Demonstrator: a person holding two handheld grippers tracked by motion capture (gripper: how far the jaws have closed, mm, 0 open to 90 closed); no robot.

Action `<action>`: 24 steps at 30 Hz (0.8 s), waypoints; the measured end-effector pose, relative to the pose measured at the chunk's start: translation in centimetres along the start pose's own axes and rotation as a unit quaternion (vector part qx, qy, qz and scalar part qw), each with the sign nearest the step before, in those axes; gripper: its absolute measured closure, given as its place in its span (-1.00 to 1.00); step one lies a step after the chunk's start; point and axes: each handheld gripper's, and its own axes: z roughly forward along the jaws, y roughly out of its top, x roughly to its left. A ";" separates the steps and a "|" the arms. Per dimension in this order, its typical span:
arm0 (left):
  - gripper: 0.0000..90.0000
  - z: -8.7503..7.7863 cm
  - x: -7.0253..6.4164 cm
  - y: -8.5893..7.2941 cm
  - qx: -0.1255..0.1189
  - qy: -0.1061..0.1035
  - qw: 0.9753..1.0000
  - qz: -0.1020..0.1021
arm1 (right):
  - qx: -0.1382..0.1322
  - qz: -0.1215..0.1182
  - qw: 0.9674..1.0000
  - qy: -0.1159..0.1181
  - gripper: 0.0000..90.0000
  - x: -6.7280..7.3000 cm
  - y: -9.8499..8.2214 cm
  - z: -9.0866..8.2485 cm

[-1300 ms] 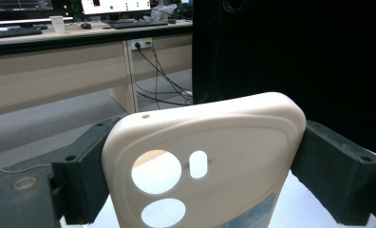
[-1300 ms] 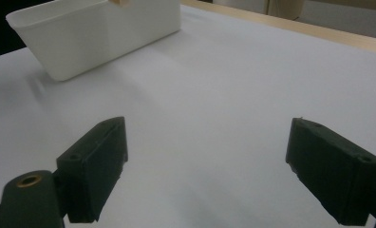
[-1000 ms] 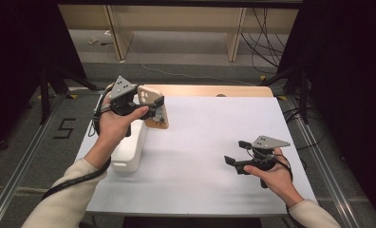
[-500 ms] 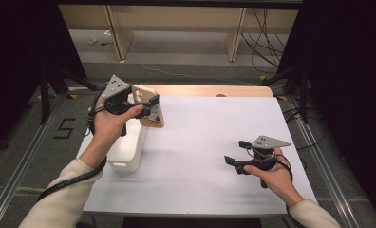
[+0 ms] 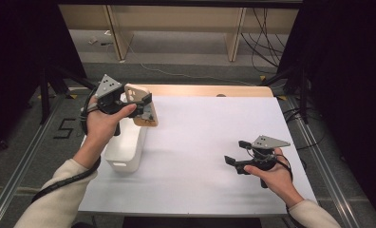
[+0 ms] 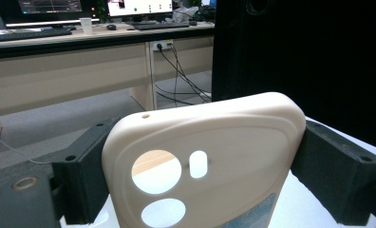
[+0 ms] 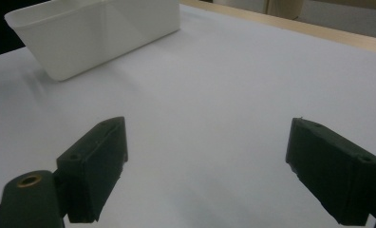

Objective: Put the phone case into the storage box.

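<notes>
Overhead, I see my left gripper [image 5: 145, 105] raised above the far end of the white bin [image 5: 124, 147], which sits at the table's [image 5: 200, 137] left edge. From that height the held thing reads as a small beige slab; my left gripper view shows it to be a cream phone case [image 6: 202, 161], upright, with three camera cut-outs and a pinhole near its top edge. Both black jaws press its two long sides, so this gripper is pinching the case across its width. That view also shows desks, monitors and a paper cup [image 6: 86, 25] beyond the table, plus hanging cables [image 6: 176, 71].

Further right, my right gripper [image 5: 236, 153] rests low over the white table near the right front, well apart from the bin. Its own view shows the jaws spread wide with bare table between them, and the bin [image 7: 100, 33] at upper left with its open top visible. Nothing stands between that gripper and the bin.
</notes>
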 end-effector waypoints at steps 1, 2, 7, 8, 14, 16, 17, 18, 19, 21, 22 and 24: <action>-0.72 -0.1 0.1 0.0 0.000 0.001 1.000 0.001 | 0.000 -0.001 1.000 0.000 -0.67 0.0 0.0 0.0; -0.72 -0.2 0.2 0.0 0.000 0.002 1.000 0.000 | -0.001 0.000 1.000 -0.001 -0.67 0.0 0.0 0.0; -0.72 -0.5 0.6 0.0 0.000 0.009 1.000 -0.001 | -0.001 0.000 1.000 -0.001 -0.67 0.0 0.0 0.0; -0.72 -0.5 0.7 -0.1 0.000 0.009 1.000 0.000 | -0.001 0.000 1.000 -0.001 -0.67 0.0 0.0 0.0; -0.72 -0.7 1.1 -0.3 0.002 0.014 1.000 -0.002 | 0.000 -0.001 1.000 0.000 -0.67 0.0 0.0 0.0; -0.72 -0.8 1.2 -0.3 0.002 0.017 1.000 -0.002 | 0.000 -0.001 1.000 0.000 -0.67 0.0 0.0 0.0; -0.72 -0.9 1.3 -0.3 0.002 0.018 1.000 -0.002 | 0.000 -0.001 1.000 0.000 -0.67 0.0 0.0 0.0; -0.72 -0.9 1.4 -0.3 0.003 0.020 1.000 -0.003 | 0.000 -0.001 1.000 -0.001 -0.67 0.0 0.0 0.0; -0.72 -1.0 1.5 -0.3 0.003 0.021 1.000 -0.003 | 0.000 -0.001 1.000 -0.001 -0.67 0.0 0.0 0.0; -0.72 -1.1 1.7 -0.3 0.004 0.023 1.000 -0.002 | -0.001 -0.001 1.000 -0.001 -0.67 0.0 0.0 0.0; -0.72 -1.1 1.7 -0.3 0.004 0.024 1.000 -0.002 | -0.001 -0.001 1.000 -0.001 -0.67 0.0 0.0 0.0; -0.72 -1.2 1.9 -0.3 0.003 0.027 1.000 -0.002 | -0.001 -0.001 1.000 -0.001 -0.67 0.0 0.0 0.0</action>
